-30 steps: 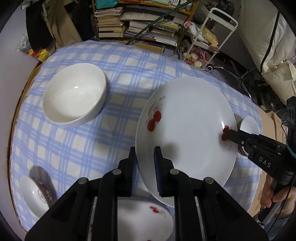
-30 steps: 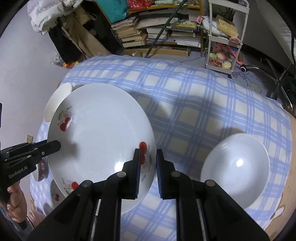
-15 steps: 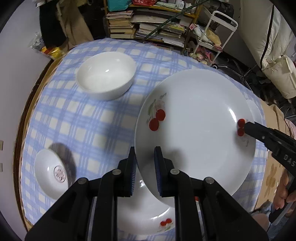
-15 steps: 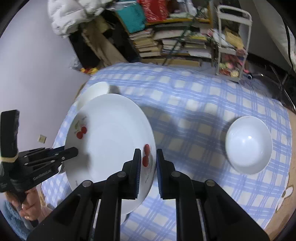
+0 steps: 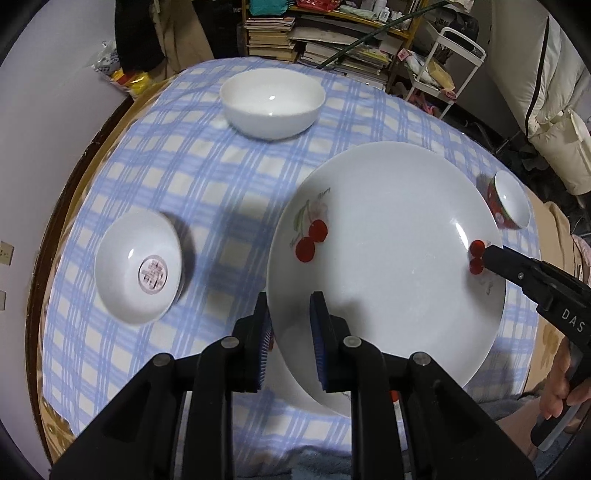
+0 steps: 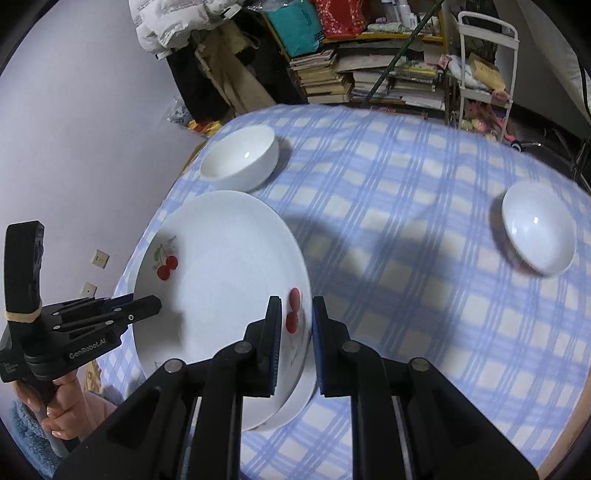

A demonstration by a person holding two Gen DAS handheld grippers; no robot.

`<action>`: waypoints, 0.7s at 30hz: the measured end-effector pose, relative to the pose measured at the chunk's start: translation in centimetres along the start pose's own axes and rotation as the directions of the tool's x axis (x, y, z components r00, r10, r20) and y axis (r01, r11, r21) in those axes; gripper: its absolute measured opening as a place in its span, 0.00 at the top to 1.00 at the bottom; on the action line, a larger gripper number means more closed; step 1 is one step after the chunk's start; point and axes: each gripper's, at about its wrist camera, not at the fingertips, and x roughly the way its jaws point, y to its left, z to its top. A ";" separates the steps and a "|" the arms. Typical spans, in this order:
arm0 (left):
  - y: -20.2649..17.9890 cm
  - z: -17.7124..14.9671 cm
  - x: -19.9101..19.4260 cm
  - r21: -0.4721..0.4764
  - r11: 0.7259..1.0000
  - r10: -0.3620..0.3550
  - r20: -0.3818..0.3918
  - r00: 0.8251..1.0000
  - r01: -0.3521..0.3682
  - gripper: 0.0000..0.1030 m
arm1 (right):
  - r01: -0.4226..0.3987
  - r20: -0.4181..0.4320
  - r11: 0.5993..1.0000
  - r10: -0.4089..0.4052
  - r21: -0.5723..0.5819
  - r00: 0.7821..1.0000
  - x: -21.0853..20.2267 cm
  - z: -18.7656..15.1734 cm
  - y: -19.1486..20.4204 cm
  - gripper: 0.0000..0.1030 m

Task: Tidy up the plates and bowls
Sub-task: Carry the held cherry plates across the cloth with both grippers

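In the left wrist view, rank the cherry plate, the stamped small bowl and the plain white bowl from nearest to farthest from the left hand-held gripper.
1. Cherry plate: its rim sits between the left hand-held gripper fingers.
2. Stamped small bowl: on the left.
3. Plain white bowl: far side of the table.

The left wrist view is looking down from just above the near edge of the table, facing forward along the left hand-held gripper toward the far edge and the bookshelves beyond. The right wrist view is sitting slightly higher over the same near edge, facing forward along the right hand-held gripper and angling leftward. Both views are sharing the cherry plate close up, the large white bowl near the far edge, and each is catching the other hand-held gripper at its side.
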 end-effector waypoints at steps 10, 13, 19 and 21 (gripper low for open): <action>1.2 -3.7 1.5 -0.021 1.000 0.009 -0.011 1.000 -0.009 0.81 | -0.003 -0.001 1.000 0.003 0.004 1.000 1.8 -3.4 0.7 0.83; 1.4 -4.4 1.9 -0.030 1.000 -0.003 -0.011 1.000 0.003 0.81 | 0.008 -0.002 1.000 -0.008 -0.009 1.000 2.1 -3.5 0.8 0.83; 0.8 -5.3 3.4 -0.010 1.000 0.022 -0.048 0.999 -0.023 0.81 | 0.028 -0.011 1.000 -0.027 0.014 1.000 3.0 -4.7 0.4 0.83; 1.0 -5.4 3.9 -0.020 0.999 0.024 -0.063 0.998 -0.026 0.81 | 0.040 -0.024 0.999 -0.040 0.010 0.999 3.6 -5.1 0.5 0.83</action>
